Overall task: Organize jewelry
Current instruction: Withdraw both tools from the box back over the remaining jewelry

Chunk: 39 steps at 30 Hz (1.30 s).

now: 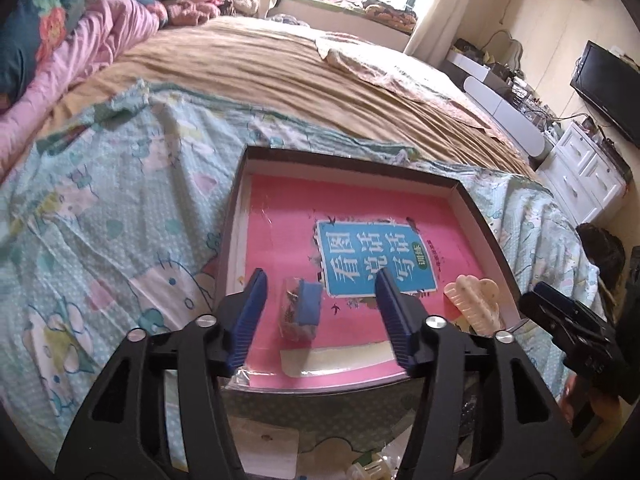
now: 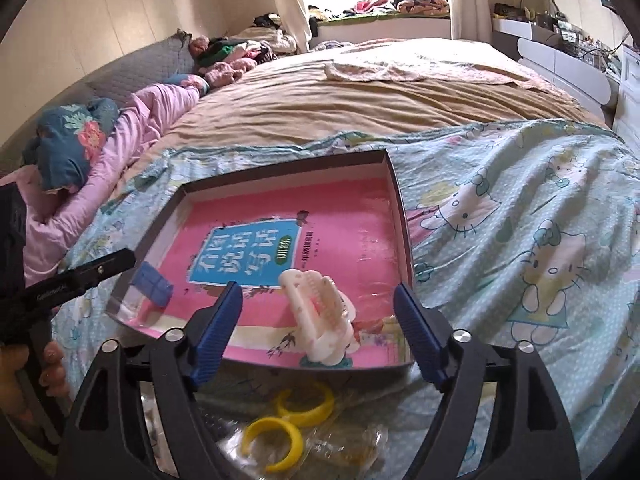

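Sorting Jewelry Into A Tray On The Bed

Showing only in the right wrist view, two yellow bangles [image 2: 288,424] lie in clear wrap on the bed sheet [image 2: 520,240] before the tray [image 2: 404,216]. Inside, a cream hair claw [image 2: 320,316] and a small blue-topped packet [image 1: 302,310] rest on a pink book [image 1: 360,216] with Chinese characters. Left gripper [image 1: 320,292] and right gripper [image 2: 318,308] hover, jaws wide
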{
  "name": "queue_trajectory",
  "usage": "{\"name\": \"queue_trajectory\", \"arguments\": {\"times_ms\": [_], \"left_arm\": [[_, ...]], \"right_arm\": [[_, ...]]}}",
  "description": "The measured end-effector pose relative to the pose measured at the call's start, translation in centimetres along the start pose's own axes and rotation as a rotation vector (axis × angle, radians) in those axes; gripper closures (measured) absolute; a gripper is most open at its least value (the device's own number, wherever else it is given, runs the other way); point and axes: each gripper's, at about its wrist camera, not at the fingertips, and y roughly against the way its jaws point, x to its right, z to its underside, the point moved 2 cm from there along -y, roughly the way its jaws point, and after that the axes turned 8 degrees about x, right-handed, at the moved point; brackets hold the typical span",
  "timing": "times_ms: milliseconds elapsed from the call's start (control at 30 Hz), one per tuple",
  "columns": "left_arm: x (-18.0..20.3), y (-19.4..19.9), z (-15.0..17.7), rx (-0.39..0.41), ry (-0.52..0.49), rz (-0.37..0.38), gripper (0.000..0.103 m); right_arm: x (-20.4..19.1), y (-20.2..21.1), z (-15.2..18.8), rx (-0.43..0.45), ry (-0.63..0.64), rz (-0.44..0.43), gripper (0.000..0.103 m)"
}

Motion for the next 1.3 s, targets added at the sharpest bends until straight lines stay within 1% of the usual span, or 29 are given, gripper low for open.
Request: {"name": "queue_trajectory", "arguments": {"times_ms": [33, 167, 200, 233, 333, 400, 567, 733, 900, 1000, 1067, 1233, 1300], "left_arm": [[0.1, 0.2, -0.1, 0.006, -0.003, 0.0, 0.041], [0.4, 1.3, -0.8, 0.028, -0.01, -0.002, 0.029], [0.4, 1.8, -1.0, 0.045, -0.003, -0.004, 0.021], [0.4, 2.2, -1.2, 0.055, 0.005, -0.002, 0.016], [0.6, 3.1, -1.5, 0.07, 0.007, 0.005, 0.014], [0.8, 3.9, -1.7, 0.082, 0.003, 0.01, 0.01], [1.2, 5.8, -1.7, 0.098, -0.015, 0.015, 0.01], [0.9, 7.8, -1.5, 0.079, 0.007, 0.016, 0.01], [1.2, 10.4, -1.9, 0.09, -0.024, 0.006, 0.01], [1.3, 11.6, -2.2, 0.091, -0.021, 0.008, 0.01], [1.4, 12.3, -2.5, 0.087, -0.018, 0.008, 0.01], [2.4, 14.2, -2.8, 0.083, -0.064, 0.002, 0.01], [2.7, 14.5, -2.9, 0.085, -0.094, -0.019, 0.01]], "right_arm": [[-0.1, 0.4, 0.0, 0.008, 0.0, -0.004, 0.02], [-0.7, 1.6, -0.1, 0.026, -0.004, -0.019, 0.013], [-0.8, 1.9, -0.3, 0.032, -0.003, -0.019, 0.012], [-1.0, 2.4, -0.4, 0.043, 0.0, -0.018, 0.01], [-1.2, 3.4, -0.9, 0.075, 0.002, -0.019, 0.007], [-1.3, 4.2, -1.3, 0.089, 0.005, -0.017, 0.006], [-1.7, 5.7, -2.1, 0.11, 0.009, -0.008, 0.005], [-2.1, 7.3, -3.1, 0.118, 0.004, -0.011, 0.005], [-3.2, 9.5, -4.3, 0.146, 0.037, 0.006, 0.005], [-3.7, 10.6, -4.7, 0.158, 0.053, 0.026, 0.005], [-3.8, 11.4, -4.9, 0.164, 0.053, 0.025, 0.005], [-4.1, 12.5, -4.6, 0.161, 0.053, 0.021, 0.005], [-4.2, 13.1, -4.4, 0.178, 0.056, 0.008, 0.005]]}}
